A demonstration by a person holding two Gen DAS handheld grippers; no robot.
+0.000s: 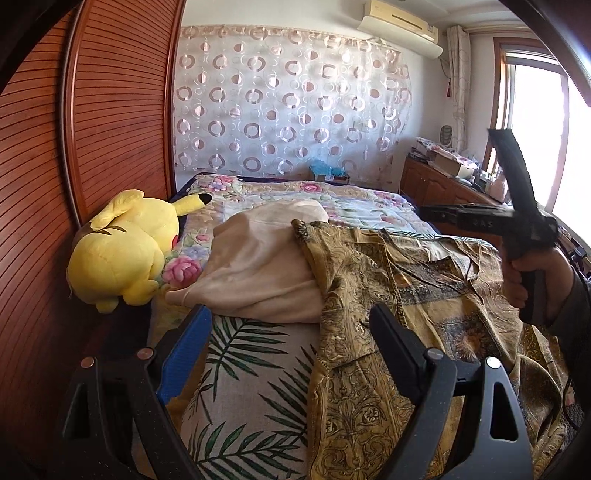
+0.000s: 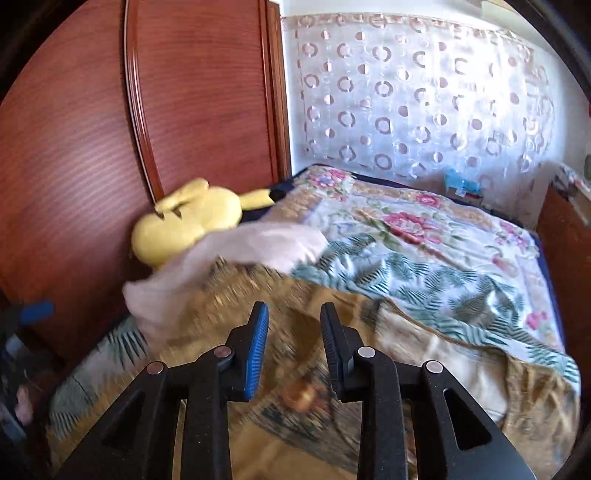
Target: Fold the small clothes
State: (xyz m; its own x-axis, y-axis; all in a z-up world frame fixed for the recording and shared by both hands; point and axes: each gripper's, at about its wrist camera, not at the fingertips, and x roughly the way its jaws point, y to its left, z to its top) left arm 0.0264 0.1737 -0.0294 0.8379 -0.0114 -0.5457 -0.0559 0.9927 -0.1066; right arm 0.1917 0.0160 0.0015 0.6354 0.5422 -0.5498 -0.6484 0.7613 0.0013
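Left tongs (image 1: 288, 325): jaws stand wide apart, nothing between them; they hang over the near part of the bed, with the blue-faced finger (image 1: 186, 354) on the left and the black finger (image 1: 397, 350) on the right.
Right tongs (image 2: 294, 332): jaws stand narrow with a clear gap, no cloth pinched between them; they sit above the patterned garment. The right wrist view is smeared by motion blur low down.
Right hand (image 1: 532, 280): seen from the left wrist camera at the right edge, wrapped around the black handle of its tool, a dark sleeve behind it.
Patterned garment (image 1: 399, 302): ochre and gold cloth with dark blue panels, lying spread and rumpled on the bed, reaching from the middle to the right edge; its left edge overlaps the cream garment.
Cream garment (image 1: 258, 266): pale cloth in a loose heap on the bed, just beside the plush toy, partly under the patterned one.
Plush toy (image 1: 125, 251): yellow, lying on its side at the left edge of the bed against the wooden panel (image 1: 110, 110).
Bed (image 2: 424, 236): covered with a sheet of pink flowers and green leaves.
Back wall: sheer curtain (image 1: 288, 103) with ring pattern; air conditioner (image 1: 402, 27) above it.
Right side: window (image 1: 535, 122) and a low wooden cabinet (image 1: 439, 184) with clutter on top.
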